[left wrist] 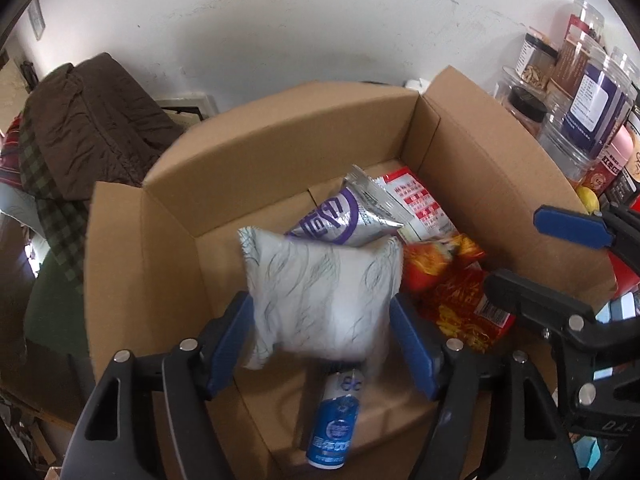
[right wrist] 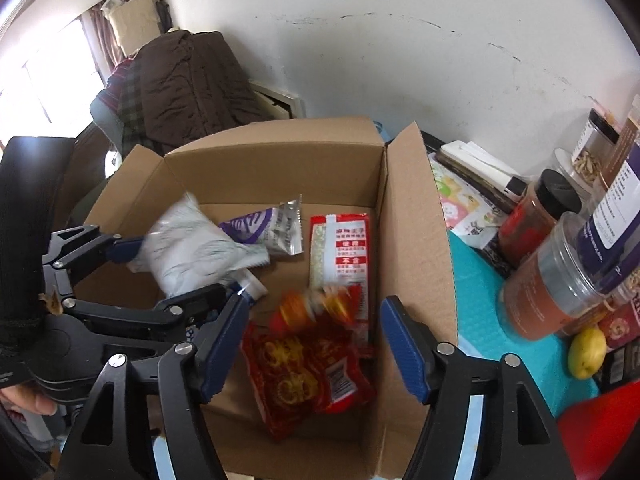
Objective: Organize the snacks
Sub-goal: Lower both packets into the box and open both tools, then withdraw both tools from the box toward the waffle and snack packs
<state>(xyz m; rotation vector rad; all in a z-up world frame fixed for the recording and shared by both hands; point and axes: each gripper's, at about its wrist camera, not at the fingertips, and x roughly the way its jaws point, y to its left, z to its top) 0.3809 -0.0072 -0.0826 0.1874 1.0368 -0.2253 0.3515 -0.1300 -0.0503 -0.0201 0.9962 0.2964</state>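
An open cardboard box (left wrist: 304, 140) (right wrist: 276, 160) holds snacks. My left gripper (left wrist: 322, 332) (right wrist: 180, 268) is over the box with a white patterned pouch (left wrist: 320, 292) (right wrist: 188, 248) between its spread blue pads; the pouch looks blurred, as if loose. Under it lies a blue-and-white tube (left wrist: 336, 420). A silver-purple packet (left wrist: 344, 216) (right wrist: 264, 228) and a red-and-white packet (left wrist: 420, 204) (right wrist: 340, 256) lie on the box floor. My right gripper (right wrist: 312, 344) (left wrist: 532, 252) is open above a red-and-yellow snack bag (right wrist: 308, 376) (left wrist: 460, 300), whose top is blurred.
Clear plastic jars (right wrist: 560, 280) (left wrist: 580, 100), a yellow fruit (right wrist: 586, 354) and packets stand on a teal mat (right wrist: 476, 300) right of the box. A brown coat on a chair (right wrist: 188, 88) (left wrist: 92, 120) is at the back left. A white wall is behind.
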